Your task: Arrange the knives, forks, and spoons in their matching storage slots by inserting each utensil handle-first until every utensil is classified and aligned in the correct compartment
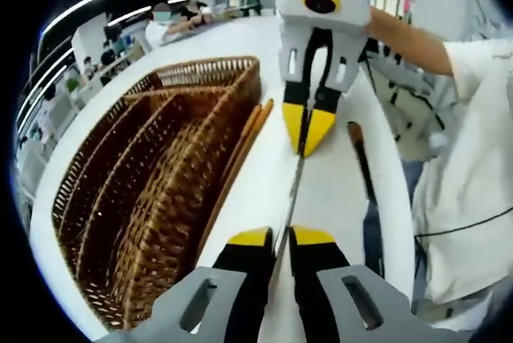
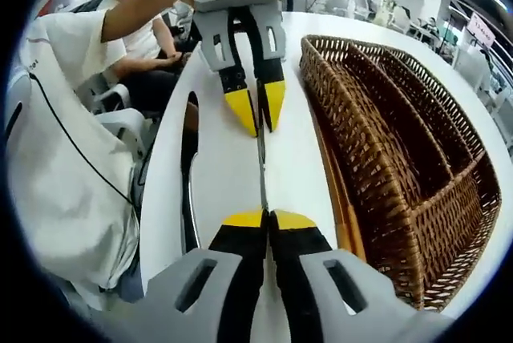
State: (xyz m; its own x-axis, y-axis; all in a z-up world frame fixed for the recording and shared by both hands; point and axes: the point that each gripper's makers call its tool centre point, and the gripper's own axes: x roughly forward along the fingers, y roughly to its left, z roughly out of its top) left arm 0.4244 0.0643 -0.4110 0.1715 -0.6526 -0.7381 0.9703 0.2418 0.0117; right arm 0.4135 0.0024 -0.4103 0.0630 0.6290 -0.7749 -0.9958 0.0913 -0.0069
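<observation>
A slim metal utensil (image 1: pixel 292 187) spans the gap between my two grippers above the white table; its ends are hidden, so I cannot tell its kind. My left gripper (image 1: pixel 280 236) is shut on its near end, and my right gripper (image 1: pixel 307 131) faces it, shut on the far end. In the right gripper view the same utensil (image 2: pixel 261 167) runs from my right gripper (image 2: pixel 268 216) up to the left gripper (image 2: pixel 258 115). The brown wicker basket (image 1: pixel 160 183) with long compartments lies beside them, also seen as the basket (image 2: pixel 417 159).
A knife with a brown handle (image 1: pixel 361 159) lies flat on the table (image 1: pixel 329 191) near the person's side, seen as the knife (image 2: pixel 189 175) too. Wooden-handled pieces (image 1: pixel 250 139) rest along the basket's outer wall. A person in white sits close to the table edge.
</observation>
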